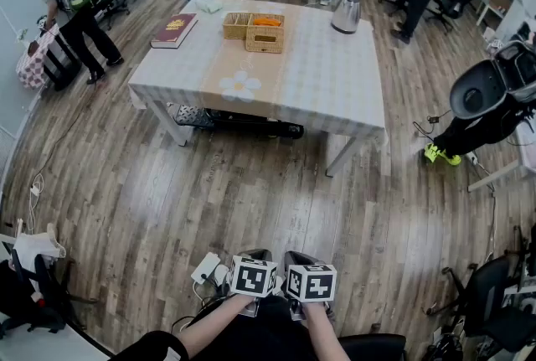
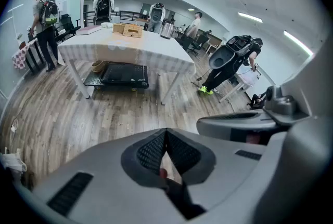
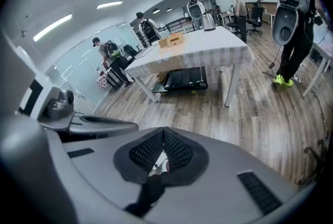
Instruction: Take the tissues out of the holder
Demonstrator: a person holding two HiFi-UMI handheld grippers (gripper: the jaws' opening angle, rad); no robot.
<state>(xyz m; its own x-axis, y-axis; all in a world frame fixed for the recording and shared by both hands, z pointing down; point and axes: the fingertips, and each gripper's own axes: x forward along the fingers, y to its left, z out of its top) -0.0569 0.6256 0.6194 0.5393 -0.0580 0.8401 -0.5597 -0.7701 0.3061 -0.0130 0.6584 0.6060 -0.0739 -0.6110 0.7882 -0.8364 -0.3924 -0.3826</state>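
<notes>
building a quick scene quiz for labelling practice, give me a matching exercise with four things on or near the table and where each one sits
Things:
1. book
2. kettle
3. wooden holder
4. black trolley

Places:
A. on the floor under the table
B. far right part of the tabletop
C. far left corner of the tabletop
D. middle of the tabletop's far side

Pairs: 1-C; 2-B; 3-D; 4-A

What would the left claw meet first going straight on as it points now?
Ahead of the left claw the way looks free down to the floor short of the table; depth is unclear.
</notes>
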